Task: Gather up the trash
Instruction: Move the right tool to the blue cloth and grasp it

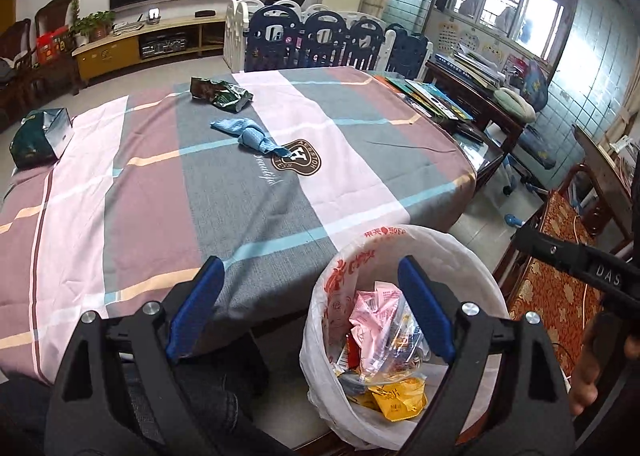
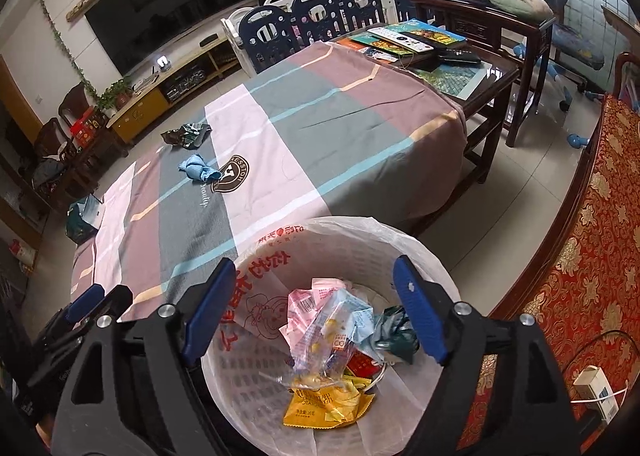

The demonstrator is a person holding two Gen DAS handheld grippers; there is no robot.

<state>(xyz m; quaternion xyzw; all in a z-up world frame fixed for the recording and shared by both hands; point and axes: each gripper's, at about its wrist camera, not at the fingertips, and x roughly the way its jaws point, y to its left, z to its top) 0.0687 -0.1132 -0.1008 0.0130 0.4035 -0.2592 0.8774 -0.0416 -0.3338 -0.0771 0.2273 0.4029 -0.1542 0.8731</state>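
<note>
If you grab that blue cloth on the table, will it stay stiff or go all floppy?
Probably floppy: the blue cloth lies twisted and crumpled on the tablecloth, so its ends would likely dangle. It looks thin, so probably light. It seems unlikely to roll, and a push might just bunch it up.

We see a striped cloth table cover (image 1: 248, 192) in pink, grey, mauve; a crumpled light-blue rag (image 1: 250, 134); a white plastic bin liner (image 2: 400, 244) with red print; yellow and pink wrappers (image 2: 320, 340).
</note>
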